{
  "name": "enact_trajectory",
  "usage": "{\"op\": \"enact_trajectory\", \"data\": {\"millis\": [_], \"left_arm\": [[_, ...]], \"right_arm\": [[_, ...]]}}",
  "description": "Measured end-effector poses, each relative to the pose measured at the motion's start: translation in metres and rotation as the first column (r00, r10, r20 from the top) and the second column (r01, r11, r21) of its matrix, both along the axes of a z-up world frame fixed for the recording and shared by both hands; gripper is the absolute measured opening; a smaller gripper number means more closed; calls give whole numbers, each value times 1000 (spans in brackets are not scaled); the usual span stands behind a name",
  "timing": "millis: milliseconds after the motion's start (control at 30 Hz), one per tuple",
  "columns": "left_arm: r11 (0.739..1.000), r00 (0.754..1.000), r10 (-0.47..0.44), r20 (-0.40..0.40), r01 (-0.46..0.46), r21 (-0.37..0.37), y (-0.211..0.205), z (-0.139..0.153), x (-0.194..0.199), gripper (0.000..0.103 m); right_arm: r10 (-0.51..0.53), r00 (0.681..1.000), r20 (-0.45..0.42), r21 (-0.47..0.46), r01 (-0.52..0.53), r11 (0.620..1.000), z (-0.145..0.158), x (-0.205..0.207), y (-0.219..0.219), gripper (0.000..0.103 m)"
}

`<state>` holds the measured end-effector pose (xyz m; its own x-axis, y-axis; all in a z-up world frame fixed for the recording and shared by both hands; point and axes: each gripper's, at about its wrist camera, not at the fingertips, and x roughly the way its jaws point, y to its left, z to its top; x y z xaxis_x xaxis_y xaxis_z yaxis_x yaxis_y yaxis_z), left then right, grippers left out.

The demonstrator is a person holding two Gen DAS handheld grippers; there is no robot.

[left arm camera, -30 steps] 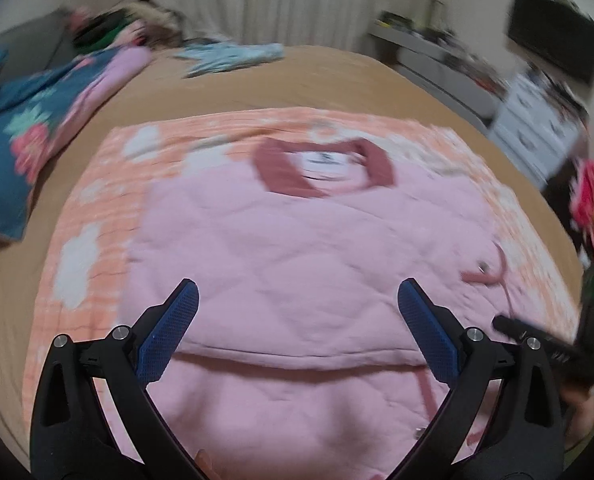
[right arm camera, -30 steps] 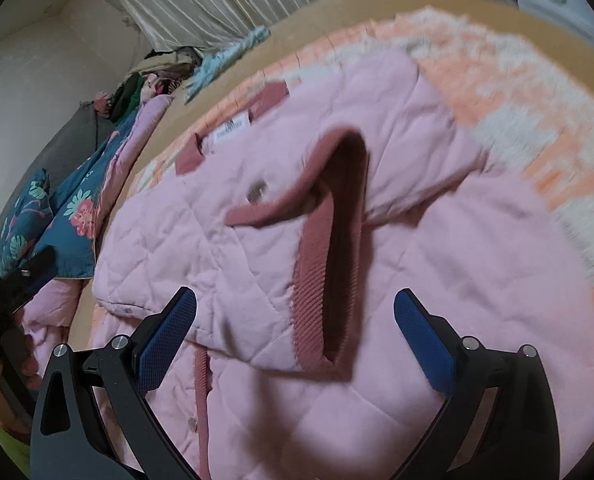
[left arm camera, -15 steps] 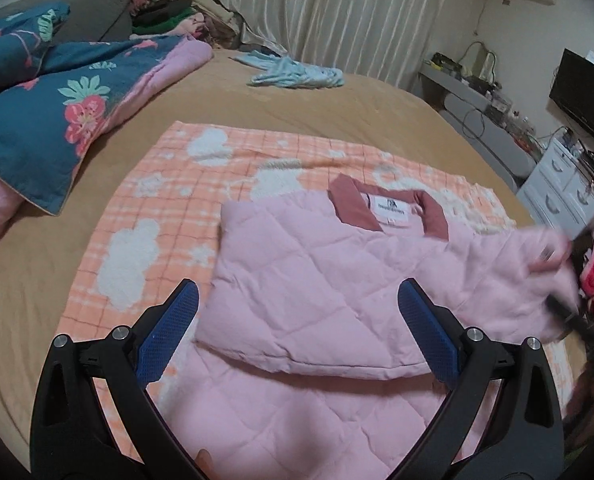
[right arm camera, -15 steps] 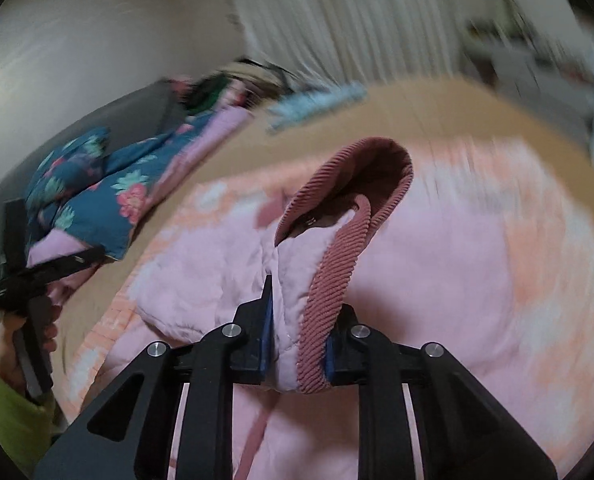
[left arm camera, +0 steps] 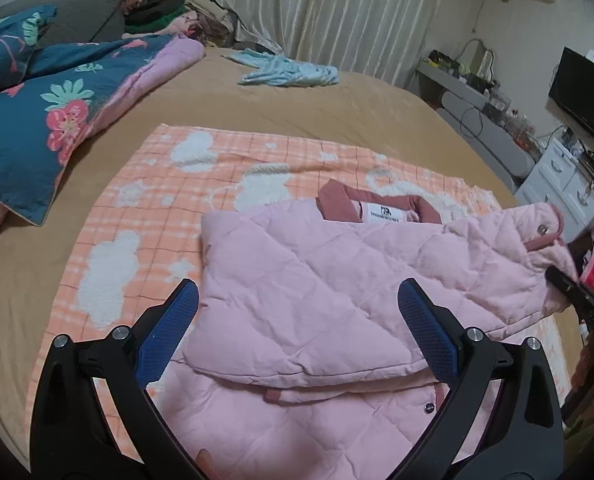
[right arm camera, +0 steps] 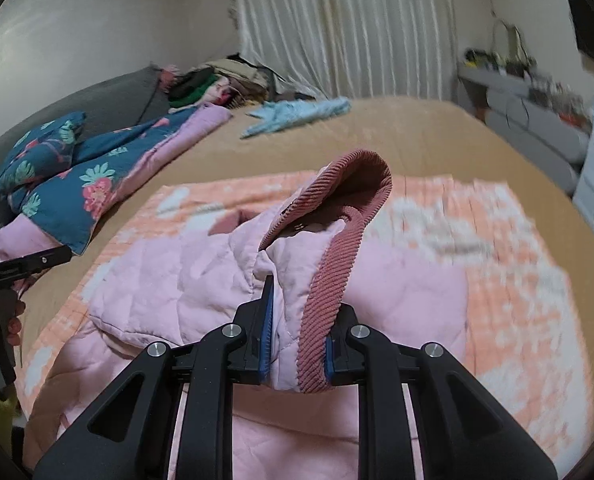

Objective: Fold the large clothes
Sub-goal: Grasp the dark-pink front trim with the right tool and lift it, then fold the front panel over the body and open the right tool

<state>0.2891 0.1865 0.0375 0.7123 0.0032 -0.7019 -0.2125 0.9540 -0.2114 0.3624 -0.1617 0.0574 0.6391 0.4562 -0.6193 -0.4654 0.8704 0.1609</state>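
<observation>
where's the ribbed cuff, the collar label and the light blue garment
ribbed cuff (right arm camera: pixel 329 280), right wrist view, on the dusty-pink ribbing above the closed pads
collar label (left arm camera: pixel 385 214), left wrist view, middle of the white tag inside the collar
light blue garment (left arm camera: pixel 287 72), left wrist view, middle of the crumpled cloth on the tan bed

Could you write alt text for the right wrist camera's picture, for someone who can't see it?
The right gripper pinches the ribbed cuff of a pink quilted jacket, raised above an orange checked blanket on a bed.
</observation>
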Motion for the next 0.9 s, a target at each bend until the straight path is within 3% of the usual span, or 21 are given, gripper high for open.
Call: {"op": "enact_trajectory", "data": {"millis": [333,667,767,833,900], "left_arm": [[999,996,-46,-74,46,6,-23,-30,20,93],[997,989,-76,-125,77,5,-39,-49,30,93],[996,986,-87,-142,89,12,-45,-54,35,93],[995,985,-93,-145,96,12,-48,-55,36,93],[995,984,-97,-149,100,14,-50,-57,37,93]], "right_arm": [[-58,993,-104,-11,57,998,-48,4,-5,21],[-84,989,-125,-32,80,996,-58,8,-8,30],[-100,988,-120,-35,96,995,-56,7,-10,39],[-126,988,-93,-48,122,991,-52,5,-13,58],[-150,987,-59,-46,148,988,-46,1,-19,68]]}}
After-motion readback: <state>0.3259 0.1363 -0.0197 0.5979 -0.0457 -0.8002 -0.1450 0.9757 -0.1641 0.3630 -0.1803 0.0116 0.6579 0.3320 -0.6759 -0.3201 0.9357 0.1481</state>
